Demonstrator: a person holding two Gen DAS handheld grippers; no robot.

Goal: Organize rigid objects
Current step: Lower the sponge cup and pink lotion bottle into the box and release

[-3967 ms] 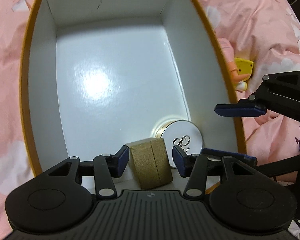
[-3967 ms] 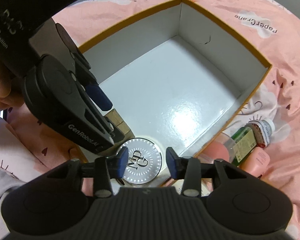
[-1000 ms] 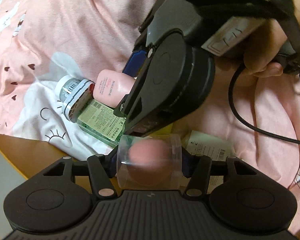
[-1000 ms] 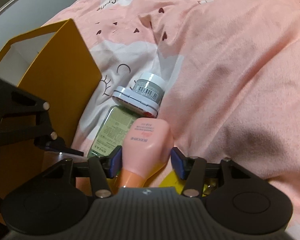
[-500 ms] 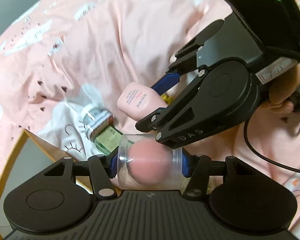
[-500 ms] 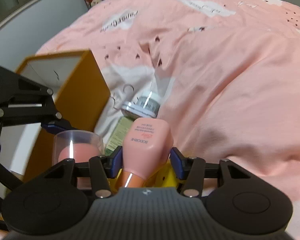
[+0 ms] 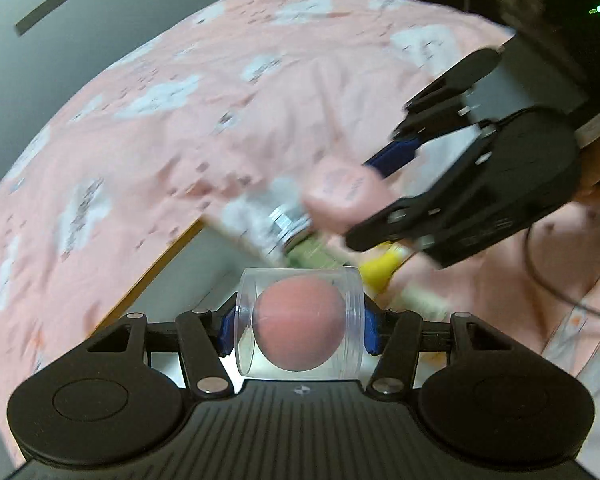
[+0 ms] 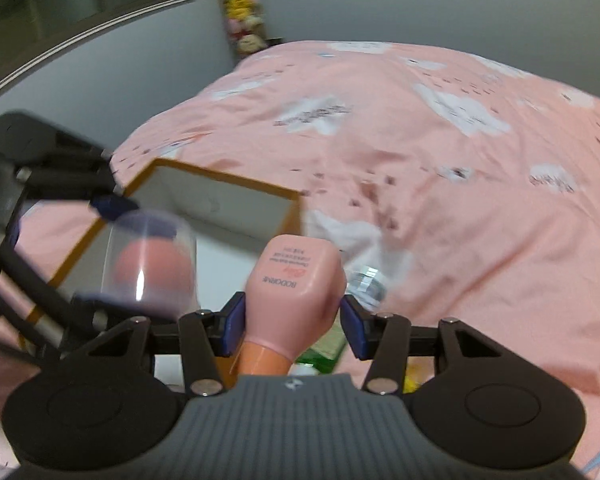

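Pink bedspread (image 8: pixel 440 208) fills the background. The orange-rimmed box (image 8: pixel 236 179), white inside and open on top, sits ahead and left of the right gripper's fingers; in the left wrist view its edge lies just ahead and left of the left fingers.

Left gripper (image 7: pixel 298 330) clamps a clear round case (image 7: pixel 298 324) with a pink sponge inside, pads pressing both flat ends. Right gripper (image 8: pixel 294 326) grips a pink tube (image 8: pixel 296 296) at its lower body, orange cap end back toward the palm, square end pointing forward past the fingertips.

A green bottle with silver cap (image 7: pixel 288 222) and a yellow item (image 7: pixel 380 268) lie on the bedding beyond the left fingers, beside the box; both are blurred.

Step, as judged: both picks done, both loads held above the bedding, carry to box in hand. Next move calls for bringing each pair of fingers over the opening, lowering inside, then releasing, keeping the two grippers from colliding since they sit close together.
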